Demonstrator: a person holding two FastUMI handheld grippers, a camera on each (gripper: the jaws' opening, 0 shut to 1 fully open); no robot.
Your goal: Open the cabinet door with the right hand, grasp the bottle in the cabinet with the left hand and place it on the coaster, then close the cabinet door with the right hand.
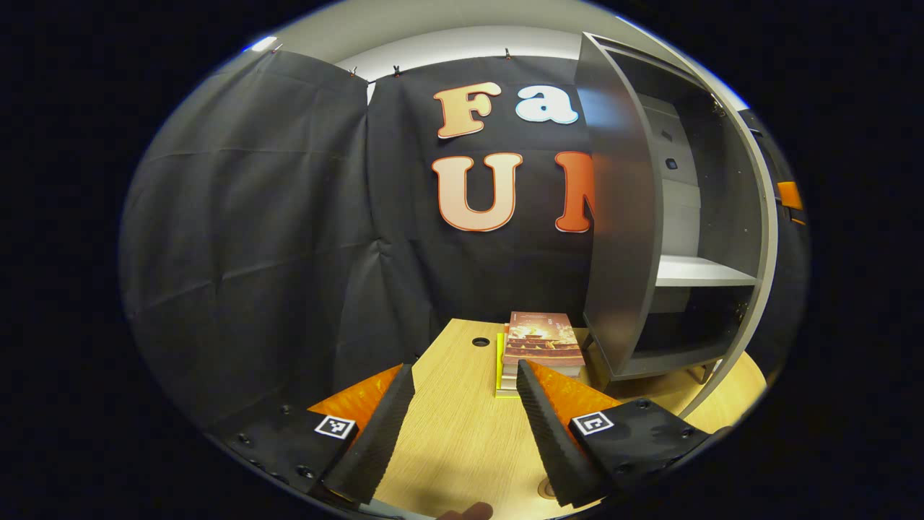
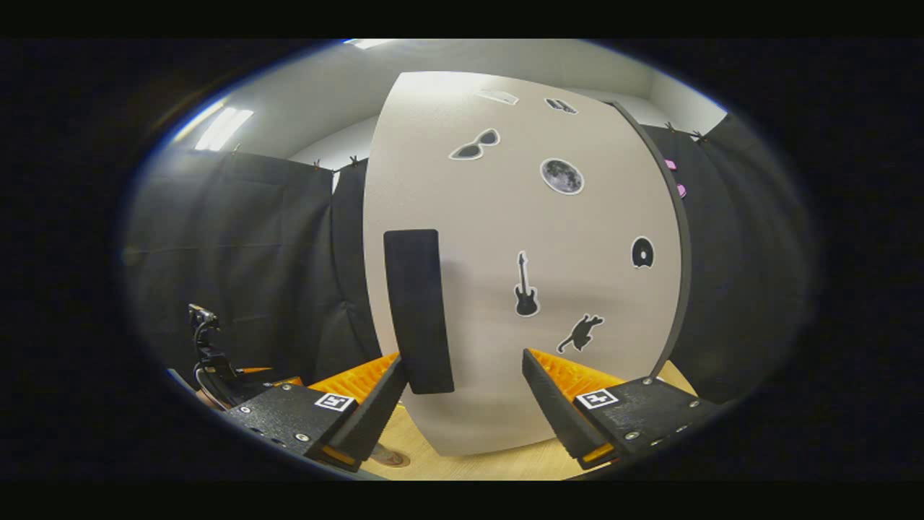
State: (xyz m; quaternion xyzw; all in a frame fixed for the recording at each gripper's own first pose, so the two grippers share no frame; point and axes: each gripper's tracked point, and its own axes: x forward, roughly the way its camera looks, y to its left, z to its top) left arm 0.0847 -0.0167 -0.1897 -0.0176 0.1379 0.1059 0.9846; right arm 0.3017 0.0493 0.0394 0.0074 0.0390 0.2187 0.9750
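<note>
While your two claws hover apart, the readings are these.
Left claw point(image 1: 465, 375): fingers spread wide, nothing between them, above the pale wood-grain tabletop point(image 1: 462, 440).
Right claw point(image 2: 462, 365): released, fingers parted on either side of the door's lower part, not pressing it.
Cabinet door point(image 2: 520, 289): flat matte light panel, long axis upright, swung out edge-on in the left gripper view; face carries small dark stickers (guitar, cat, moon, sunglasses).
Handle point(image 2: 419, 310): dark upright rectangular strip near the door's left edge, just above your right claw's left finger.
Cabinet point(image 1: 693, 217): grey, open, one horizontal shelf point(image 1: 700, 271); the compartments you can see hold no visible bottle.
Books point(image 1: 541, 343): stacked flat on the tabletop, just left of the cabinet.
</note>
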